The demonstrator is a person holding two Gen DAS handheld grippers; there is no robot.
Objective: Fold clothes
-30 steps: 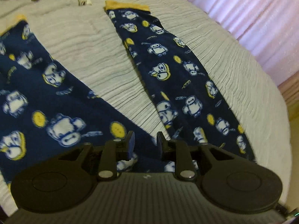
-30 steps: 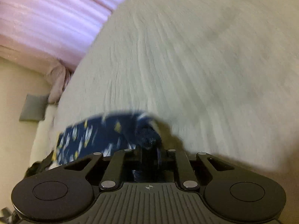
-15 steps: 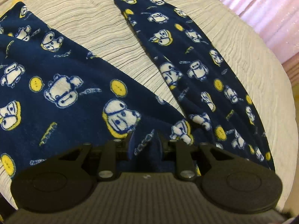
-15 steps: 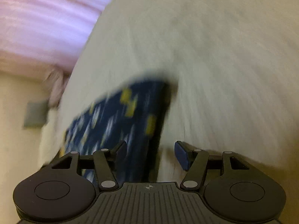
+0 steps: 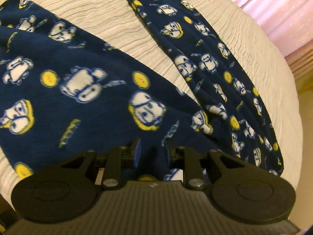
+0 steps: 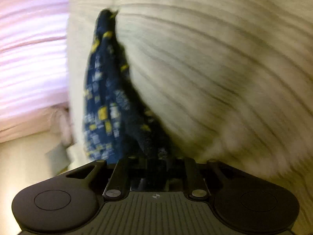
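Note:
Navy fleece pyjama trousers (image 5: 78, 90) printed with white figures and yellow dots lie spread on the bed. One leg (image 5: 207, 58) runs up the right side of the left wrist view, the other fills the left. My left gripper (image 5: 153, 148) sits at the crotch, its fingers closed on a raised fold of the fabric. In the blurred right wrist view, a strip of the same trousers (image 6: 105, 98) runs from my right gripper (image 6: 154, 160) up across the bed. Dark cloth fills the jaws there and hides the fingertips.
A cream ribbed bedcover (image 5: 121, 25) lies under everything and fills most of the right wrist view (image 6: 215, 68). Pink pleated fabric (image 5: 273, 5) hangs past the bed's edge, which lies close to the right leg. Pale floor (image 6: 23, 166) shows at lower left.
My left gripper came down onto the crotch and closed on a fold. My right gripper let go, opened wide, then shut on the cloth again as the strip swung upright.

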